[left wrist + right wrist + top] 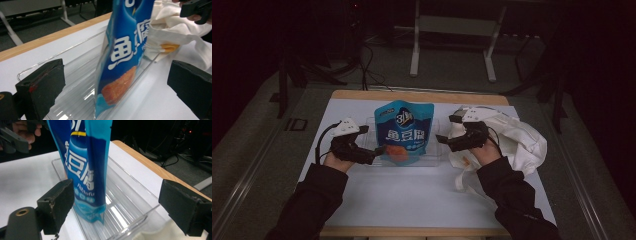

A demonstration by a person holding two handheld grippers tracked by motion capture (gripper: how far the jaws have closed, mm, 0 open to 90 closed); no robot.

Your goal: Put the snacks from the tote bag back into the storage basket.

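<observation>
A blue snack pouch (404, 127) with white lettering stands upright in a clear plastic tray (434, 150) at the table's middle. My left gripper (372, 140) sits at the tray's left end, open. The pouch (125, 50) shows in the wide gap between its jaws, touching neither, with the tray (75, 75) under it. My right gripper (448, 129) is at the tray's right end, open too. In the right gripper view the pouch (85, 170) stands close beside the left jaw, over the ribbed tray floor (125, 202).
A crumpled white cloth bag (517, 137) lies on the table right of the tray, under and behind my right hand. The white tabletop (412, 195) has a wooden edge at the back (422, 96). Metal stand legs (414, 55) stand on the floor beyond.
</observation>
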